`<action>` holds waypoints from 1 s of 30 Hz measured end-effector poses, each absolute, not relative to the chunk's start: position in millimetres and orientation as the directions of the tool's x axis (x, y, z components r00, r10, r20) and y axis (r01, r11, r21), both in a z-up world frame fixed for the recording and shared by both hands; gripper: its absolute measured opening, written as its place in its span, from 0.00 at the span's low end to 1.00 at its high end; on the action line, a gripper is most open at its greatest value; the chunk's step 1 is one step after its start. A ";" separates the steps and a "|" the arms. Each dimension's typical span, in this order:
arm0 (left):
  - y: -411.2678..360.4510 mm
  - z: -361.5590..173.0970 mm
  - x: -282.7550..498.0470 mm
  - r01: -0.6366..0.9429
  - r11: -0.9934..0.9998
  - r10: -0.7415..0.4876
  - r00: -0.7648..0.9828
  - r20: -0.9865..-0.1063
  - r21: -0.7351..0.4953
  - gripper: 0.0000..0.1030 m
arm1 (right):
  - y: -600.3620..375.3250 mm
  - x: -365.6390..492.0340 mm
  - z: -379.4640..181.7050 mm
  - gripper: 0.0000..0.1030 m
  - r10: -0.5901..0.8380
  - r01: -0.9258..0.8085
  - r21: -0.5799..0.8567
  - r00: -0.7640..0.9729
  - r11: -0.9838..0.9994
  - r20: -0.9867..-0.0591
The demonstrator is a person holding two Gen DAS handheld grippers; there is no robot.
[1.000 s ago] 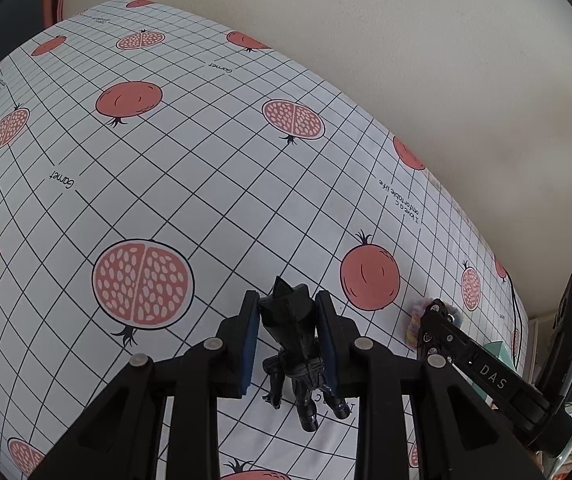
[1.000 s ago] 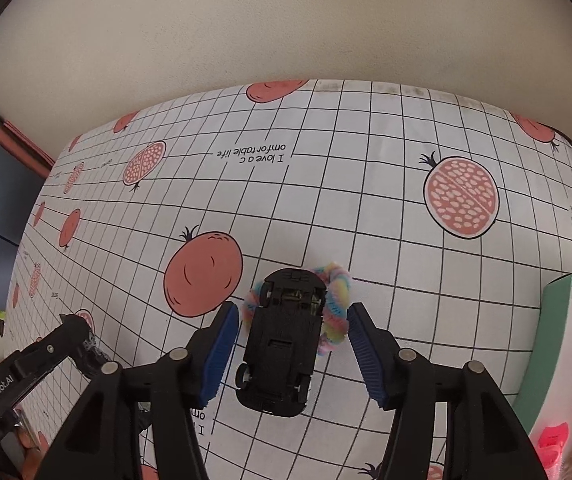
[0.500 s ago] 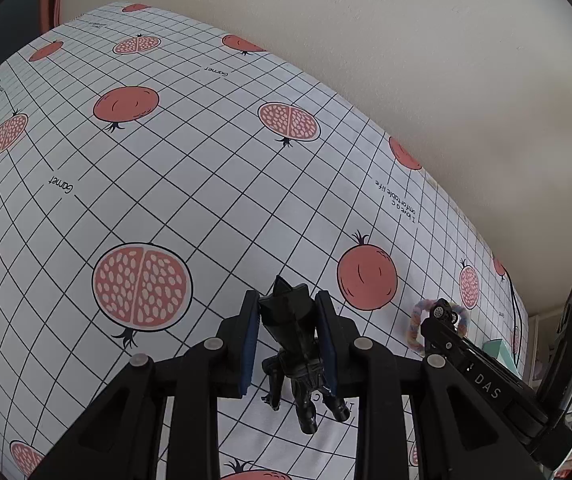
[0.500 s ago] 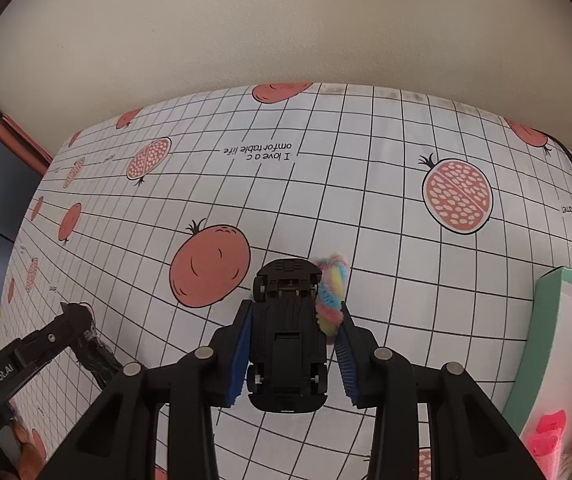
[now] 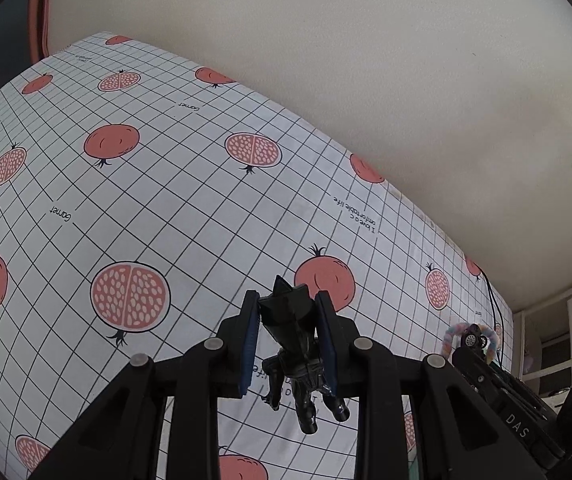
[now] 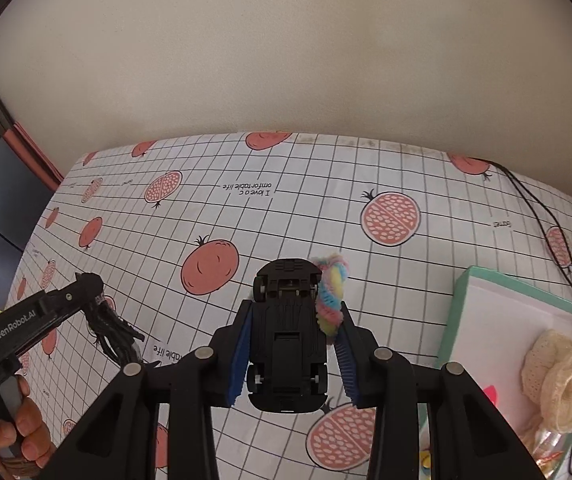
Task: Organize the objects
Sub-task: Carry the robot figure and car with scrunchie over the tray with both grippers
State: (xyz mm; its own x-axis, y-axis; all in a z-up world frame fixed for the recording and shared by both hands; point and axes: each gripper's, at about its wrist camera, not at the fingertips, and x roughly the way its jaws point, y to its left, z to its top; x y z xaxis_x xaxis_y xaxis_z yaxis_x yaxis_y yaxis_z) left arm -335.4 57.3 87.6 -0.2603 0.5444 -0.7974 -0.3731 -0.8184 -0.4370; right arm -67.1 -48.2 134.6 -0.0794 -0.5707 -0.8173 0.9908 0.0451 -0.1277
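While clamped underside-up, toy car [image 6: 287,336] between right hand-held gripper [image 6: 291,354] pads.

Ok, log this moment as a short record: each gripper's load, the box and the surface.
left gripper: shut on black figure
right gripper: shut on black toy car, underside showing; pastel fuzzy ring pinched alongside
teal box: open, right of the car, holds cream lace fabric
surface: pomegranate-print tablecloth

Illumination was even and diffuse, shadows were faint, focus was sharp, and fisheye distortion with dark vignetting affected all edges.
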 end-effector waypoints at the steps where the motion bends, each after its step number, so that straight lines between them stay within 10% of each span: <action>1: 59.8 90.4 -331.8 -0.380 -0.817 0.544 -0.261 -0.797 -0.434 0.28 | -42.3 -69.7 138.9 0.39 -0.577 0.990 -0.137 -0.090 0.039 -0.812; 30: 138.1 192.4 -153.9 -0.641 -0.669 0.622 -0.204 -0.756 -0.377 0.28 | 140.9 -192.4 242.2 0.39 -0.719 0.970 -0.175 -0.244 -0.170 -0.651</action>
